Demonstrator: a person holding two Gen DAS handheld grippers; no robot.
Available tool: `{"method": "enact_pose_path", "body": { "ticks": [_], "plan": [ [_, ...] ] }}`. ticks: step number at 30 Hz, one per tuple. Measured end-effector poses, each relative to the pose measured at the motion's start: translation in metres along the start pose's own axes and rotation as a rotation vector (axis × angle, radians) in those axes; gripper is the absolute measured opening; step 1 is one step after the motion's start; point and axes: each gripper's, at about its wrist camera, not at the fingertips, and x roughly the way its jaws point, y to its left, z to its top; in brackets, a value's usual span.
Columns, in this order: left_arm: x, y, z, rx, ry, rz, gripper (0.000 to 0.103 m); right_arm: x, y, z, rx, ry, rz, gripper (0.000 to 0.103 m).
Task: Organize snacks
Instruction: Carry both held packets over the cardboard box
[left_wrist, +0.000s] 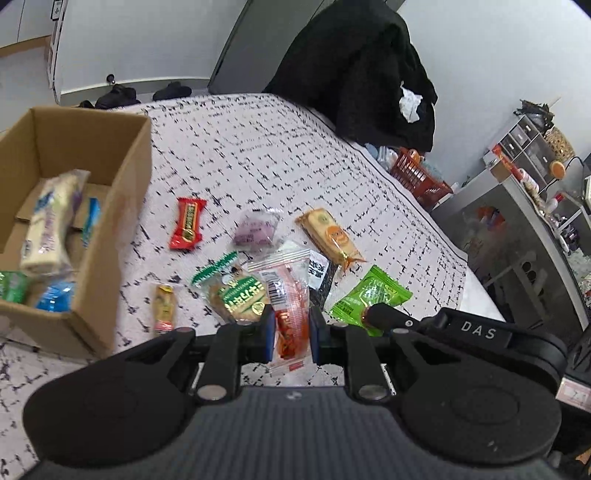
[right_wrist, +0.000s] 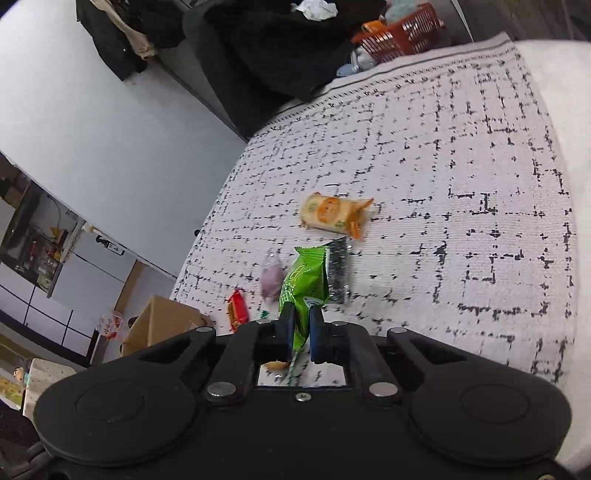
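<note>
While both hand-held grippers clamp snack packets, more snacks lie scattered on the patterned bed (left_wrist: 280, 147).

The left hand-held gripper (left_wrist: 291, 334) pinches a clear red-printed packet (left_wrist: 290, 295), its lower end hidden between the fingers. The right hand-held gripper (right_wrist: 302, 334) grips a green packet (right_wrist: 304, 284), which covers part of a dark packet (right_wrist: 338, 271). Near the bed's left edge stands one cardboard box (left_wrist: 122, 206), cut off by the frame, holding about five blurred packets. Loose on the bed, one red bar (left_wrist: 187, 223), one purple packet (left_wrist: 255, 230) and one orange-yellow packet (left_wrist: 330, 234) can be made out.
</note>
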Motion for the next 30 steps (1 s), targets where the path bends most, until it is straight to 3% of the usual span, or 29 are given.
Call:
{"method": "enact_pose_path", "body": {
  "ticks": [15, 30],
  "plan": [
    [-0.044, 0.030, 0.015, -0.018, -0.042, -0.023, 0.017, -0.024, 0.058, -0.025, -0.069, -0.025, 0.013, 0.008],
    [-0.065, 0.073, 0.029, -0.086, -0.075, -0.017, 0.017, -0.012, 0.111, -0.046, -0.124, 0.002, 0.032, 0.008]
  ]
}}
